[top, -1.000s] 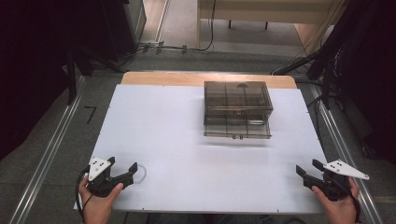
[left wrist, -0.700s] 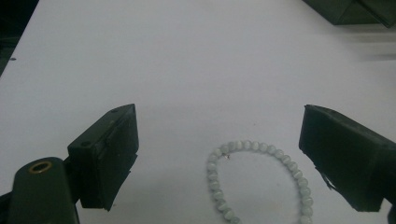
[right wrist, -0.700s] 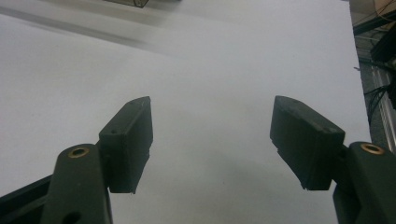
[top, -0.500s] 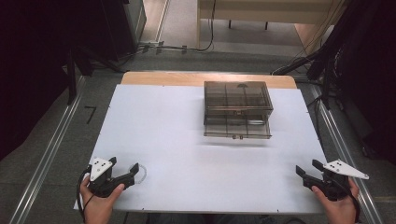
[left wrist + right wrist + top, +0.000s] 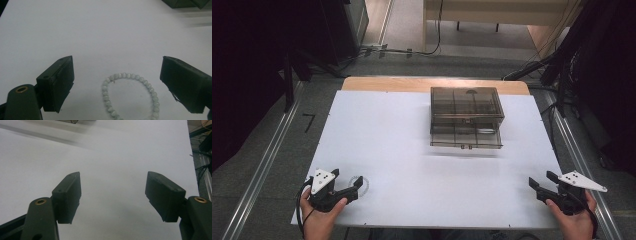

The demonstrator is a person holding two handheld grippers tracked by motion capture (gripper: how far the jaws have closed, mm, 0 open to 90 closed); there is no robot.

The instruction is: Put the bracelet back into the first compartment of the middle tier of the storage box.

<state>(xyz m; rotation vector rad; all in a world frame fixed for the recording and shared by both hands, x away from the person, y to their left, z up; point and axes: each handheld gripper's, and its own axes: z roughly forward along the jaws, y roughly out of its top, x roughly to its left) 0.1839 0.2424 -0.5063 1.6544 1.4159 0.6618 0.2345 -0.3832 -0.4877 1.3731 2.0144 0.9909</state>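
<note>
The left gripper [image 5: 356, 186] sits at the near left corner of the white table [image 5: 412, 150], held in the person's left hand [image 5: 319, 220], its jaws spread wide and gripping nothing. In the left gripper view the left gripper [image 5: 117, 82] frames a bracelet [image 5: 131, 96] of pale, milky beads that lies flat on the table between the two jaws, touching neither. In the high view the bracelet [image 5: 358, 183] shows as a faint ring just beside the jaw tips. The right gripper [image 5: 537, 186] rests at the near right corner in the right hand [image 5: 574, 220], well apart from the bracelet; in the right gripper view the right gripper [image 5: 112, 195] is likewise released, with bare table between its jaws. A smoky, see-through drawer box [image 5: 466, 117] stands on the far right part of the table, well apart from both grippers, with its lower drawer [image 5: 466, 136] drawn out toward the near side.
</note>
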